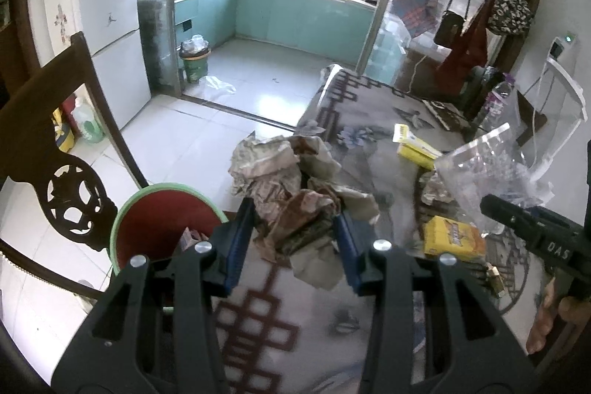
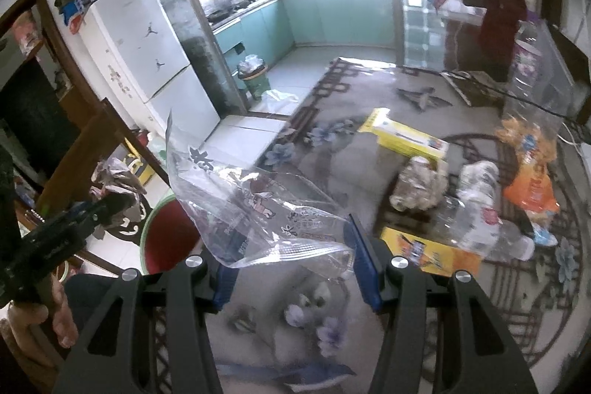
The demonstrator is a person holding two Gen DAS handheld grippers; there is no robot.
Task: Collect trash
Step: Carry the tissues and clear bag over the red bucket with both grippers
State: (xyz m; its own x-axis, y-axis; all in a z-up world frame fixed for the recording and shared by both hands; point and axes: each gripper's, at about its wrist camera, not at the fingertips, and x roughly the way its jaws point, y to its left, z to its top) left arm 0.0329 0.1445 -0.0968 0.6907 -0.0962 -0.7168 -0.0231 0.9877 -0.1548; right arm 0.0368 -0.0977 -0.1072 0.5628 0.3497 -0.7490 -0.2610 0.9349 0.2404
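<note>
My left gripper (image 1: 295, 215) is shut on a wad of crumpled brown and grey paper (image 1: 273, 168), held above the table's left edge. Just below and left of it stands a bin (image 1: 147, 189) with a green rim and a red inside, with some small packaging in it. My right gripper (image 2: 290, 246) is shut on a clear printed plastic bag (image 2: 251, 202) that sticks up and to the left. In the right wrist view the bin (image 2: 166, 239) lies left of the bag, and the left gripper (image 2: 110, 205) with its paper wad (image 2: 118, 180) hangs over it.
A patterned cloth (image 1: 258, 320) covers the table. On it lie two yellow boxes (image 2: 410, 139) (image 2: 424, 250), a crumpled paper ball (image 2: 417, 187), a crushed plastic bottle (image 2: 480, 209) and an orange snack bag (image 2: 532, 180). A carved wooden chair back (image 1: 62, 172) stands left of the bin.
</note>
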